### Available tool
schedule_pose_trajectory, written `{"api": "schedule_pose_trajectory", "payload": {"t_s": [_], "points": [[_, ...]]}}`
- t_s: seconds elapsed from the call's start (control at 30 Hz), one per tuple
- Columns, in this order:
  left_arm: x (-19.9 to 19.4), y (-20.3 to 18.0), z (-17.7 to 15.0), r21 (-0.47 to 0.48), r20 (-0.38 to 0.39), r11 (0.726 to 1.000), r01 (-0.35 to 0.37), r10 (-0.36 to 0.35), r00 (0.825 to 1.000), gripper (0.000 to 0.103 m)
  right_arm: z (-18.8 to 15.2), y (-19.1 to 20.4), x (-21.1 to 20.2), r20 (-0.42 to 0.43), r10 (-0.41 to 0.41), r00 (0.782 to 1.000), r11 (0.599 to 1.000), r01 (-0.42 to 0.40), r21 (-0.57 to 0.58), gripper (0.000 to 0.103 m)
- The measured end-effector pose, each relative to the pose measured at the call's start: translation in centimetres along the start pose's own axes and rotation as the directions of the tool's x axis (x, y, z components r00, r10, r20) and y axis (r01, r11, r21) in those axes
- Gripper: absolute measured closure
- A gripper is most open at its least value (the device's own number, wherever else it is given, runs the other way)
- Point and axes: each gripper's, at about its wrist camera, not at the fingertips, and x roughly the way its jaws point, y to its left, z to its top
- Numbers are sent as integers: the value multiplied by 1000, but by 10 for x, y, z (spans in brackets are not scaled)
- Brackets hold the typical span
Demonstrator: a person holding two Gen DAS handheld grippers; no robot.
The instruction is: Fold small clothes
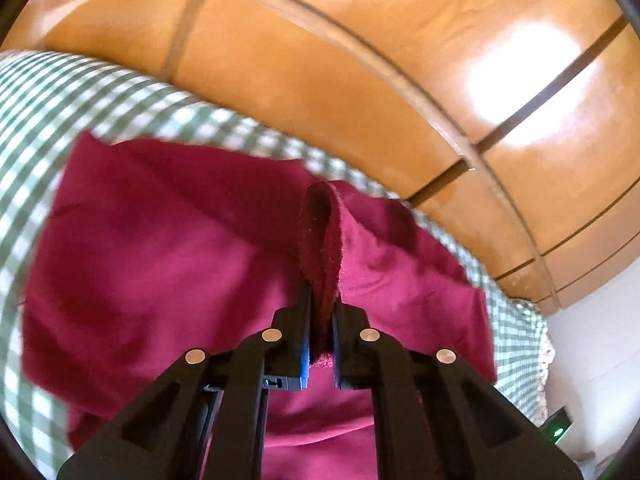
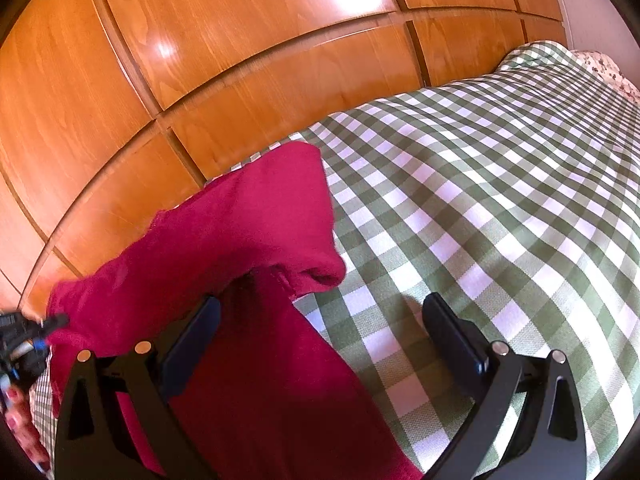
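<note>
Polished wooden wardrobe doors, orange-brown and glossy with dark seams between the panels, fill the background behind a bed covered in a green-and-white checked cloth of visible weave; on that cover, near its edge by the wardrobe, lies a crimson garment, part flat and part lifted. It looks like a soft knit with a fleecy inner face, light and limp, likely to sag and slide wherever it is unsupported, not fragile and not slippery on the woven cover; the best hold would seem to be a hem or a corner, where the doubled cloth gives the pads something to bite. The left tongs are pressed together on a narrow upright fold of the garment, the fuzzy underside showing between the black fingers with their blue pads, and the cloth drapes away from that pinch on both sides; blur at the garment's edges suggests it is being carried. The right tongs stand spread wide and hold nothing, one finger over the crimson cloth and the other over the bare checked cover; at the far left of the right view the left tongs appear with the lifted cloth stretched up toward them.
</note>
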Motion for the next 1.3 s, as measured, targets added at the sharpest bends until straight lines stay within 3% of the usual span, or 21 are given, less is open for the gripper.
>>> {"api": "schedule_pose_trajectory", "payload": {"t_s": [0.13,0.27,0.37,0.47,0.6,0.7,0.77,0.83,0.93,1.0,1.07,1.17,1.3], "points": [[2,26,-15,-28,11,999,-31,31,999,96,0,0,1,-4,-6,1000,1000,6,0,2],[5,45,-24,-56,10,998,-14,14,1000,96,3,3,3,-25,-101,995,995,101,-8,2],[9,45,-29,-20,27,1000,-10,10,1000,96,11,9,15,-77,-187,979,981,182,-62,2],[11,43,-34,25,44,1000,-14,13,999,96,15,11,21,-84,-217,972,973,209,-101,2],[10,40,-41,59,70,998,-22,17,997,96,27,-2,25,-44,-213,976,977,212,-28,2],[8,39,-43,78,66,997,-6,1,998,96,31,-22,11,-1,-355,935,934,355,46,3],[9,36,-44,96,60,995,-2,-4,998,96,24,-35,16,-57,-343,938,936,346,58,3],[11,35,-45,101,64,995,-6,0,998,96,21,-31,13,-52,-348,936,937,349,13,4],[11,37,-44,90,62,996,5,-10,998,94,17,-30,11,-70,-381,922,925,381,-17,4],[11,38,-44,87,62,996,9,-14,998,94,15,-34,7,-87,-424,901,905,425,-14,4],[10,40,-44,84,65,996,17,-22,998,94,13,-35,-10,-56,-380,923,924,382,24,3],[10,41,-45,78,68,997,26,-32,997,94,15,-25,-39,63,-300,952,954,298,43,2],[10,41,-47,83,72,996,22,-28,997,94,34,24,-20,119,-219,968,956,237,-171,2]]}}
